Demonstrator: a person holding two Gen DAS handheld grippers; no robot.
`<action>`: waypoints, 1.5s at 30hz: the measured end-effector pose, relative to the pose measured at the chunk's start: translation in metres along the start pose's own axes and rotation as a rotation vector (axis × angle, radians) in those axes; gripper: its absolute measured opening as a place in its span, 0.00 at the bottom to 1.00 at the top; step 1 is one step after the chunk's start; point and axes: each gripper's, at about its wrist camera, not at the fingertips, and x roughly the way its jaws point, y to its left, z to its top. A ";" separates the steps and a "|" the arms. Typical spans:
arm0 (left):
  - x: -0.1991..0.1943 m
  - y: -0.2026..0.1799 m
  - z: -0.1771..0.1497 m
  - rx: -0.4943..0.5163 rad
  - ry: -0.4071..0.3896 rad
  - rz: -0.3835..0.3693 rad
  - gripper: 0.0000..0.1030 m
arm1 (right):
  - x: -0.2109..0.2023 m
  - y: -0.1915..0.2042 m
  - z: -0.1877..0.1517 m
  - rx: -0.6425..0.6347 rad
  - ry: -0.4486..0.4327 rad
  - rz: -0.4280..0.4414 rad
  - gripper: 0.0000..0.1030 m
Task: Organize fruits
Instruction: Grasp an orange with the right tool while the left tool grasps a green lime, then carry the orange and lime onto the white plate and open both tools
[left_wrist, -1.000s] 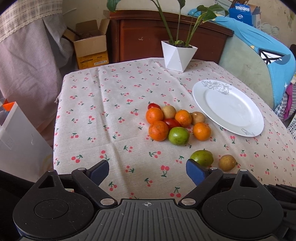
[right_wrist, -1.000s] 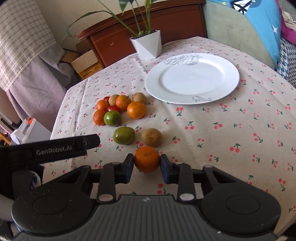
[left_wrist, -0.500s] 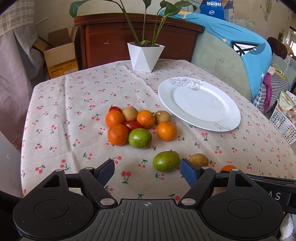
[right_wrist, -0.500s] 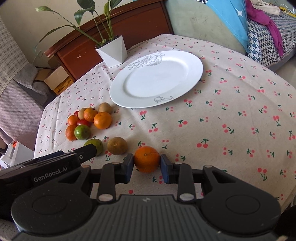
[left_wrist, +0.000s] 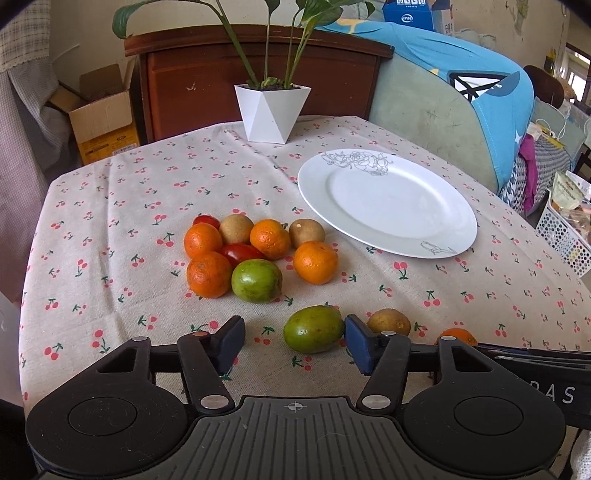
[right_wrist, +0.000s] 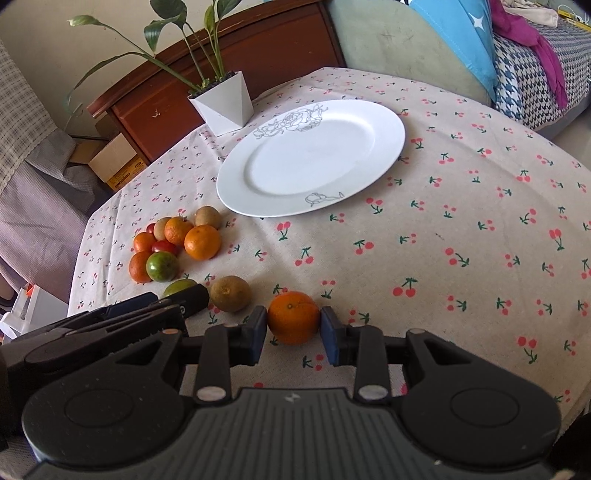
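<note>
My right gripper is shut on an orange low over the cherry-print tablecloth. My left gripper is open, and a green fruit lies between its fingers, close to the right pad. A brown fruit lies just right of it. A cluster of oranges, tomatoes, brown fruits and a green fruit sits mid-table. An empty white plate lies to the right of the cluster; it also shows in the right wrist view.
A white plant pot stands at the table's far edge. A wooden cabinet and a cardboard box are behind the table. A blue-covered sofa is at the right.
My left gripper moved forward and right, so the green fruit now lies between its open fingers. My right gripper swung right with the orange still held.
</note>
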 end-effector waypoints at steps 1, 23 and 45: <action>0.000 -0.001 0.000 0.003 0.000 -0.007 0.45 | 0.000 0.000 0.000 -0.001 0.000 0.000 0.31; -0.010 0.009 0.007 -0.073 -0.042 -0.047 0.31 | -0.005 -0.005 0.008 0.020 -0.063 0.044 0.30; 0.015 -0.010 0.048 -0.050 -0.092 -0.121 0.31 | 0.007 -0.019 0.057 0.111 -0.199 0.076 0.30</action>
